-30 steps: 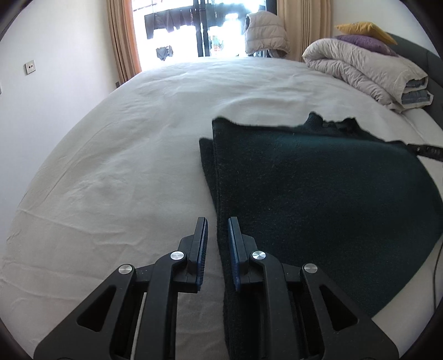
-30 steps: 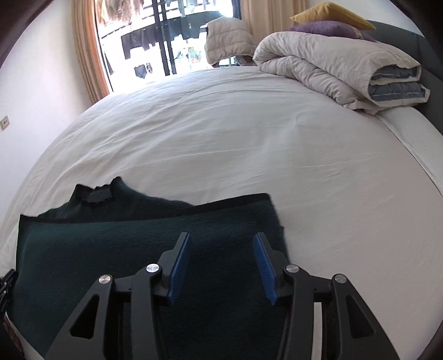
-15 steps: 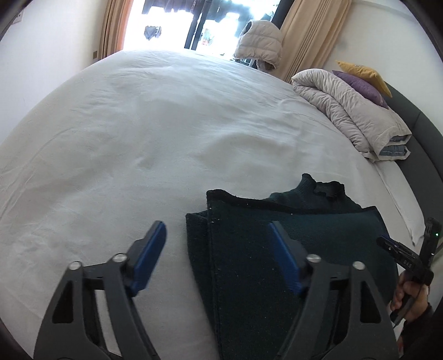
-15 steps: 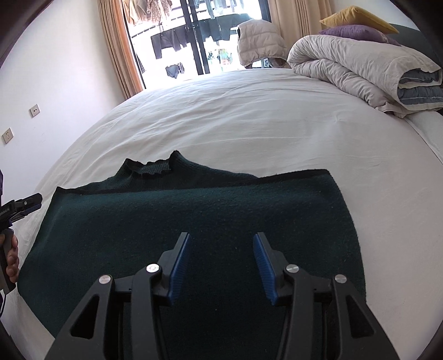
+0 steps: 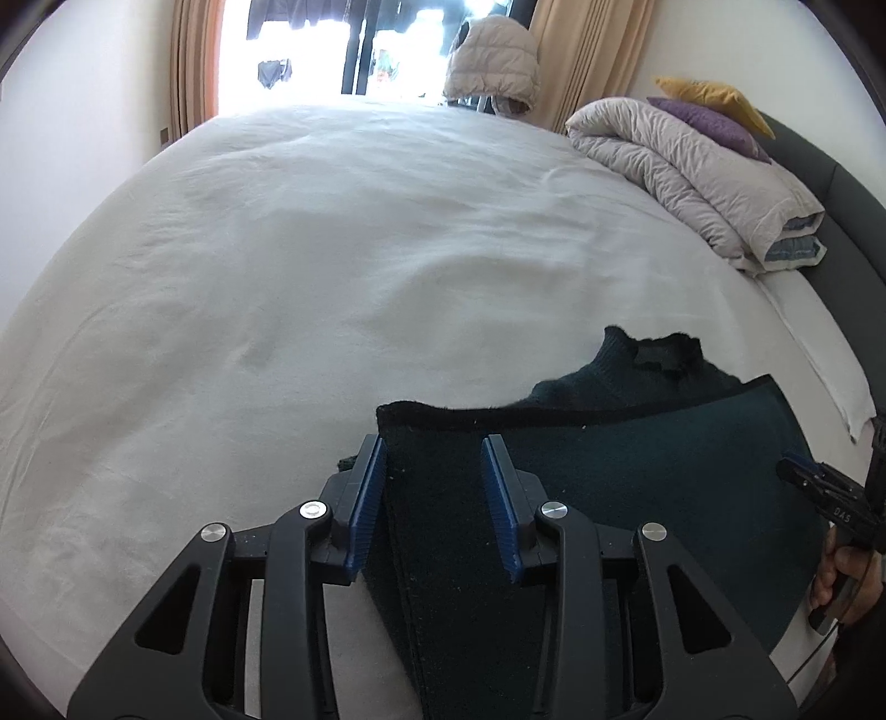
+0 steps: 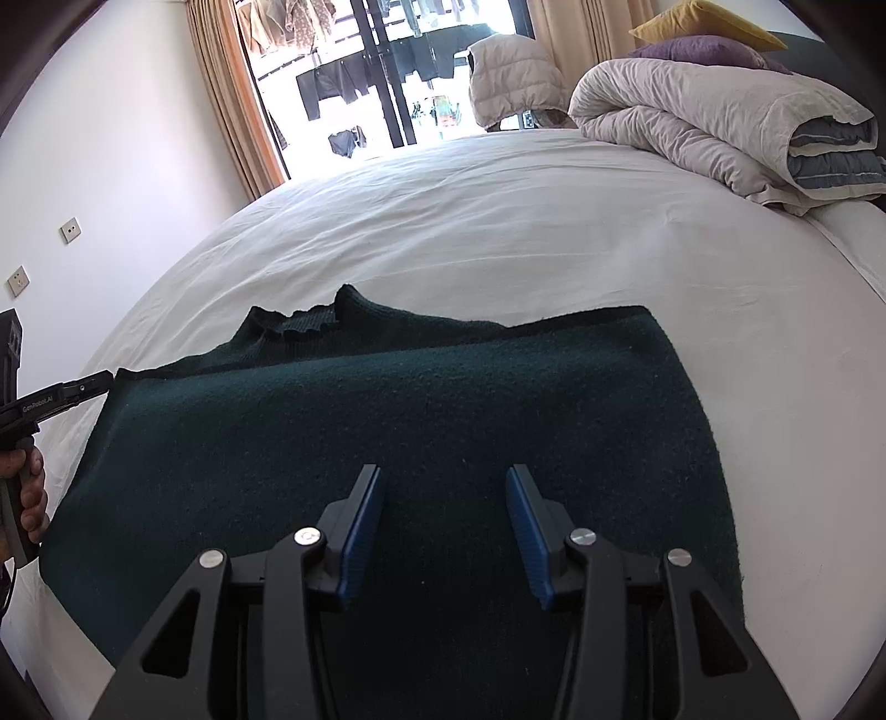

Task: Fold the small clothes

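Dark green sweater (image 6: 421,432) lies folded on the white bed (image 6: 498,232), near edge toward me, collar (image 6: 302,324) poking out at the far side beyond the folded-over layer

My left tool (image 5: 433,493) sits over the sweater's left end. Its jaws are closing, part open, with the raised left edge of the sweater between the blue pads (image 5: 370,498). The left pad is right at the cloth edge; I cannot tell whether either pad presses on it yet. In the right wrist view the same tool (image 6: 102,381) shows at the left margin, tip at the sweater's far left corner, my left hand (image 6: 27,487) on the handle

My right tool (image 6: 443,520) hovers over the near middle of the sweater, jaws about half open, nothing gripped; cloth shows flat beneath and between the pads. In the left wrist view it (image 5: 797,471) appears at the right margin with my right hand (image 5: 847,581) behind it, beside the sweater's right end

Rolled duvet (image 6: 720,111) lies at the head of the bed, well apart from the sweater, purple cushion (image 6: 703,50) and yellow cushion (image 6: 703,16) behind it
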A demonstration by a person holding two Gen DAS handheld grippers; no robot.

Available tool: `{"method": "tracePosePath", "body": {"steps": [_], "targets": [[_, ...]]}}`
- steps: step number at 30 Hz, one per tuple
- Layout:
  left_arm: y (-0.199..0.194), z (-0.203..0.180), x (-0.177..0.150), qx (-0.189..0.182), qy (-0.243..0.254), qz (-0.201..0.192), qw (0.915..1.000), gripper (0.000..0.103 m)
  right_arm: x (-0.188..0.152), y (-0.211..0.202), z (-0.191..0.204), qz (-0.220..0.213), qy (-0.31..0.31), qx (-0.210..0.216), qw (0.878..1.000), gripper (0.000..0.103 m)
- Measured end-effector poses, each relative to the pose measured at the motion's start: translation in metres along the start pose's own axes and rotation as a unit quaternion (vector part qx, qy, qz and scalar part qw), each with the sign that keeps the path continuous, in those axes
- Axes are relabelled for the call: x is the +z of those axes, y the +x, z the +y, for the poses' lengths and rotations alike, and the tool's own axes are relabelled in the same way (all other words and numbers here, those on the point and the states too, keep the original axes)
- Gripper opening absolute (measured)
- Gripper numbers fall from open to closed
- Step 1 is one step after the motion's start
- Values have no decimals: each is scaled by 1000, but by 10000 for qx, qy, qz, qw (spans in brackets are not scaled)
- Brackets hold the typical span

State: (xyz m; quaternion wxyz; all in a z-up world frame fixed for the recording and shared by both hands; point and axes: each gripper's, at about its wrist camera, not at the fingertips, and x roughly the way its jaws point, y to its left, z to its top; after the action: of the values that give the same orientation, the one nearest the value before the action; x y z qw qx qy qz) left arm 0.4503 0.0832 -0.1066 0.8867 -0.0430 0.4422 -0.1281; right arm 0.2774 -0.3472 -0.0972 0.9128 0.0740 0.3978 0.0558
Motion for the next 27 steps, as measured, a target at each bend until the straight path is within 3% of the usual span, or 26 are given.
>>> {"method": "tracePosePath", "body": {"steps": [3, 7, 10, 17, 21, 25, 27], "targets": [[12, 0, -4, 62, 63, 207, 9997, 33, 0, 0, 0, -5, 0, -4, 10000, 48], [14, 8, -4, 24, -225, 197, 9995, 15, -1, -1, 0, -20, 10, 1, 10000, 47], [13, 18, -5, -18, -440, 204, 9988, 11, -2, -2, 0, -30, 26, 1, 10000, 47], [11, 18, -6, 223, -538, 266, 9979, 11, -3, -1, 4, -31, -24, 8, 10000, 46], [12, 7, -8, 141, -314, 282, 9990, 11, -3, -1, 4, -39, -32, 2, 10000, 46], [16, 13, -8, 4, -496, 351, 9981, 11, -4, 0, 5, -40, -32, -5, 10000, 45], [15, 16, -9, 29, -552, 265, 9981, 5, -5, -1, 6, -47, -40, -19, 10000, 44]]}}
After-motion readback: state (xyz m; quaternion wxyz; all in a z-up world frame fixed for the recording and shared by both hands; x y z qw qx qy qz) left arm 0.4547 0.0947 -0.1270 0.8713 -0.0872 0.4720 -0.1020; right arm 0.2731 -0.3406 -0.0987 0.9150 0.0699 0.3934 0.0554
